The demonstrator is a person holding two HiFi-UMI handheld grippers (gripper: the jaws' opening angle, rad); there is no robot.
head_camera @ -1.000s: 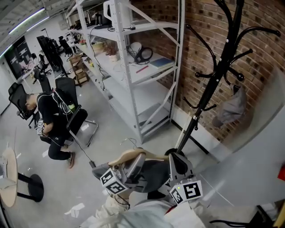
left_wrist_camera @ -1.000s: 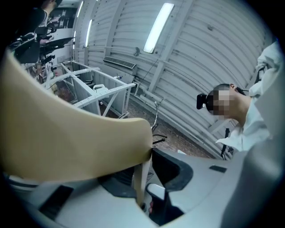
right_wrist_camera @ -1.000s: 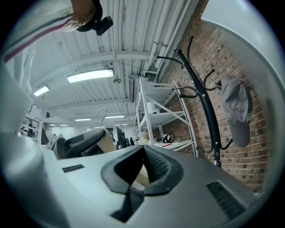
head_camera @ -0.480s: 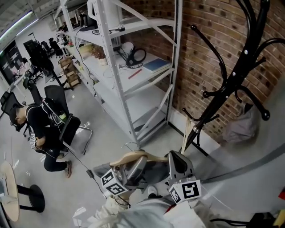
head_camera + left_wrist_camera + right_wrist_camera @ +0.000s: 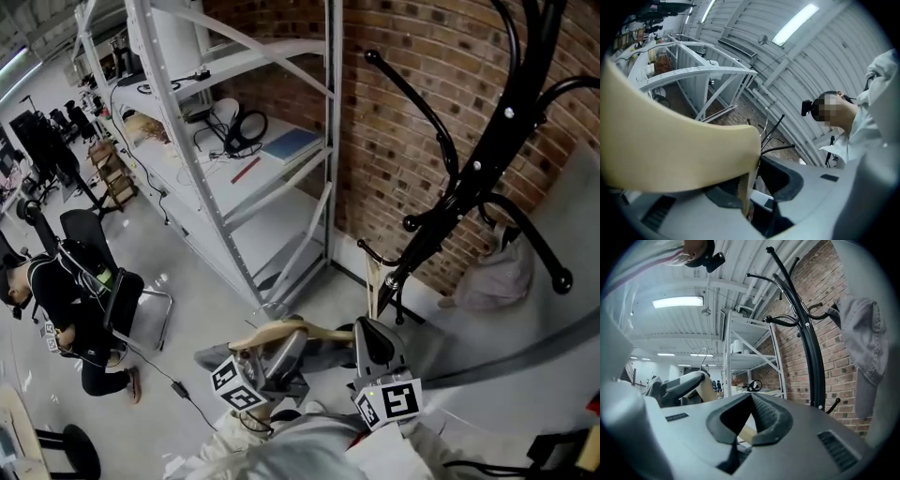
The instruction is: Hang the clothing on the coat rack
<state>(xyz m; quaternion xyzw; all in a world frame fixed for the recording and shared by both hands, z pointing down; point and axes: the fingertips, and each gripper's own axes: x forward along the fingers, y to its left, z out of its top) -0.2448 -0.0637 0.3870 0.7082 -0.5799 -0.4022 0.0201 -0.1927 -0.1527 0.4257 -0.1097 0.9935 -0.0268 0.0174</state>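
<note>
You hold a pale wooden hanger (image 5: 281,328) w/ grey clothing (image 5: 326,354) draped on it, low beside the black coat rack (image 5: 487,150), left gripper (image 5: 286,341) & right gripper (image 5: 371,339) both clamped on the wood; garment mostly hidden behind grippers, shape unclear.

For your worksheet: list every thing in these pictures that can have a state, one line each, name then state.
Left gripper: shut on the wooden hanger.
Right gripper: shut on the same hanger.
Wooden hanger: carried by both grippers, not yet on the rack.
Grey clothing: draped on the hanger, between the grippers.
Coat rack: standing, with one pale garment hung on a lower hook.
</note>
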